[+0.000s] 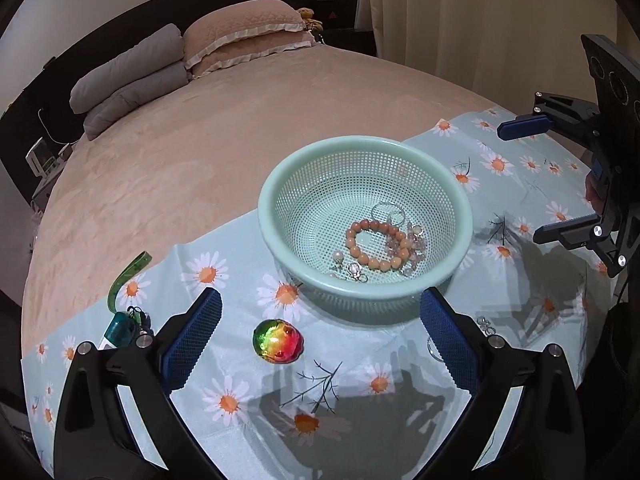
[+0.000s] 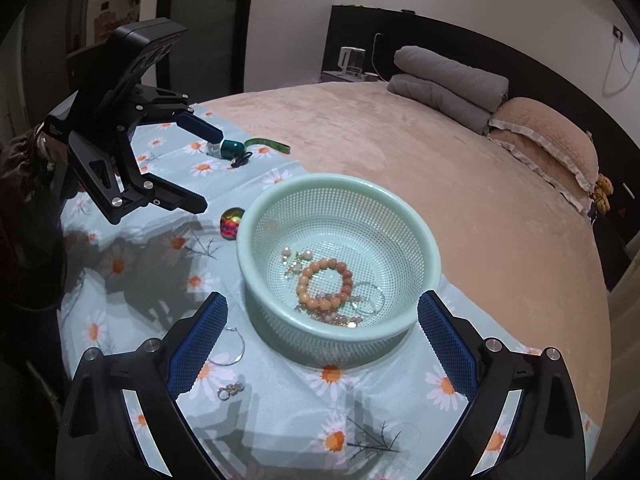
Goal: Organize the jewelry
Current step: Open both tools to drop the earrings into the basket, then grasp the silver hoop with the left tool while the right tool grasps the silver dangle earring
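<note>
Blue ribbed pads of the left claw (image 1: 320, 336) fill the bottom of the left wrist view, spread wide with nothing between them but the daisy-print cloth (image 1: 352, 432) and an iridescent red-green ornament (image 1: 278, 342) lying on it. Just beyond stands a pale green mesh basket (image 1: 280, 224), upright on the cloth, which is spread over the corner of a beige bed (image 1: 200, 140). Inside the basket lie an orange bead bracelet (image 1: 378, 244), a clear bead strand (image 1: 414, 246) touching it, a thin metal hoop (image 1: 387, 211) and pearl earrings (image 1: 346, 266).

Left of the left claw, a teal fob with a green strap (image 1: 126, 280) rests at the cloth's edge.

From the right wrist view, the right claw (image 2: 322, 334) is likewise spread wide, empty, its pads flanking the near wall of the basket without touching it. Beside its left pad a large hoop earring (image 2: 236, 346) lies flat on the cloth, and nearer the camera a small silver earring (image 2: 231, 391). Both pieces are outside the basket.

Grey folded bedding (image 2: 448, 80) and frilled beige pillows (image 2: 548, 132) sit at the head of the bed.
</note>
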A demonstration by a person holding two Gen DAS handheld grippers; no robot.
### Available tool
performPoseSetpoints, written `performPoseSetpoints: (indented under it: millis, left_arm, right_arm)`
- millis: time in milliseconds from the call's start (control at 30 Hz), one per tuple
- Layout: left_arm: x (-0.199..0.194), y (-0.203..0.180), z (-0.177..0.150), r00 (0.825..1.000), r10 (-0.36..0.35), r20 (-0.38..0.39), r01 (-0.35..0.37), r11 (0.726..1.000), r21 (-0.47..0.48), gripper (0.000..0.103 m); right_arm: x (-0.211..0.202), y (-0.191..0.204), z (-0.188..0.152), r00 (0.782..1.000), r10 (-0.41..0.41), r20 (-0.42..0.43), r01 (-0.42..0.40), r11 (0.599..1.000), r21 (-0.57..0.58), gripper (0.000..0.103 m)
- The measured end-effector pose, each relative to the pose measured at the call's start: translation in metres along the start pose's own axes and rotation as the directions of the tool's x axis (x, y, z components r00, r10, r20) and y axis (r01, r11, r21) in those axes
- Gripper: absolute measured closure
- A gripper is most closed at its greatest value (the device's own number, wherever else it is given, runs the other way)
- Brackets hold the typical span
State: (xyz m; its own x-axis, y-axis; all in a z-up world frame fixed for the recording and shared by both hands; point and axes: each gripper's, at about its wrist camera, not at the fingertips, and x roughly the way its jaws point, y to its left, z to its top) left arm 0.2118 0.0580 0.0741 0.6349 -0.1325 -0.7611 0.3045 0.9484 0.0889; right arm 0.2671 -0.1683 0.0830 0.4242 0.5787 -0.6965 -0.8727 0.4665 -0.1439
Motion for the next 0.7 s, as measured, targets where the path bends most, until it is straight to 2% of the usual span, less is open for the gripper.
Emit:
performPoseSetpoints:
  millis: [167, 400, 533, 700]
  left_arm:
    - [-0.004, -0.007, -0.013, 1.000, -0.009, -0.016, 0.009, 1.000, 0.003, 0.006]
    - [0.006, -0.017, -0.034, 0.998, -0.035, -0.047, 0.036, 0.999, 0.020, 0.006]
    - [0.014, -0.023, -0.043, 0.998, -0.022, -0.064, 0.024, 0.999, 0.033, 0.006]
    - [0.022, -0.041, -0.051, 0.998, -0.045, -0.041, 0.049, 0.994, 0.102, 0.006]
  right_arm:
    - [-0.003, 0.014, -0.010, 0.999, -0.003, -0.041, 0.003, 1.000, -0.014, 0.011]
    - [-0.003, 0.032, -0.041, 0.996, 0.010, -0.088, -0.010, 1.000, 0.008, 0.011]
    - [0.002, 0.034, -0.057, 0.996, 0.026, -0.091, -0.022, 0.999, 0.047, 0.011]
    - [0.007, 0.039, -0.071, 0.997, 0.052, -0.065, -0.047, 0.996, 0.077, 0.011]
